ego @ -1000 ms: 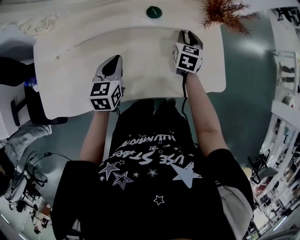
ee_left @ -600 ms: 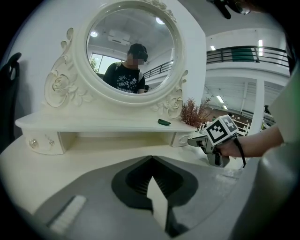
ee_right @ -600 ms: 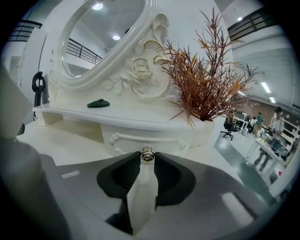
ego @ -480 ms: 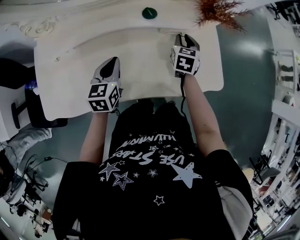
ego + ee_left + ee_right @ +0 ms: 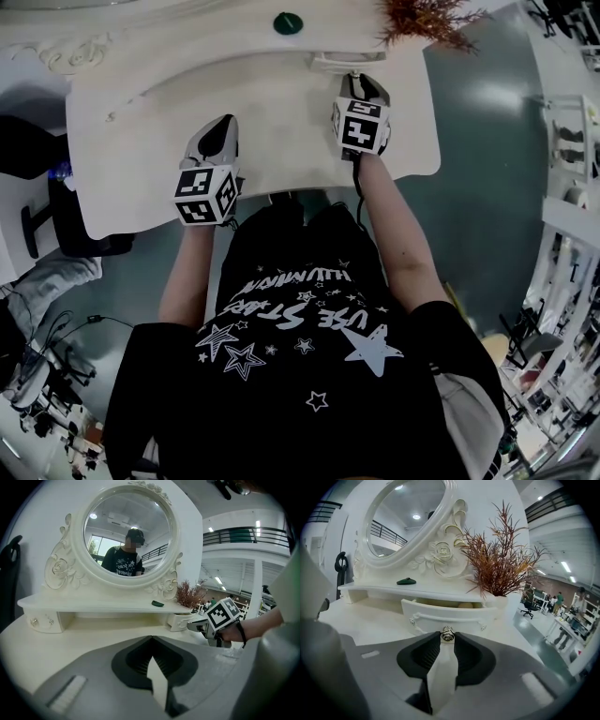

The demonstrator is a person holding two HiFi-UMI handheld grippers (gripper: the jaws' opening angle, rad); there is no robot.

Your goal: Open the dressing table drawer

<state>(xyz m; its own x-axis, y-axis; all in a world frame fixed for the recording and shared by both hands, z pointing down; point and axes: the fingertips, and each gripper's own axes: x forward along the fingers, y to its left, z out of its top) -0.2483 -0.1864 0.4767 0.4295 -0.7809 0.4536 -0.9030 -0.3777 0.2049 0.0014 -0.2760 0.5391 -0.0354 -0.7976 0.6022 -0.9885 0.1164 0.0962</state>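
The white dressing table [image 5: 141, 141] has a small right-hand drawer [image 5: 349, 62] under its shelf, pulled partly out. In the right gripper view the curved drawer front [image 5: 450, 613] stands clear of the shelf, with something pale inside. My right gripper [image 5: 447, 637] is shut on the drawer's metal knob [image 5: 447, 633]; in the head view this gripper [image 5: 360, 84] sits at the drawer front. My left gripper [image 5: 225, 124] hovers over the tabletop's middle, shut [image 5: 151, 638] with nothing in it.
A round mirror [image 5: 129, 531] rises behind the shelf. A green object [image 5: 287, 23] lies on the shelf and a dried reddish plant [image 5: 499, 564] stands at its right end. A matching left drawer [image 5: 42, 620] is shut. A black seat [image 5: 56, 220] is left of the table.
The right gripper has drawn back toward the person with the knob in it, and the right drawer has slid out from under the shelf. The left gripper has barely moved.
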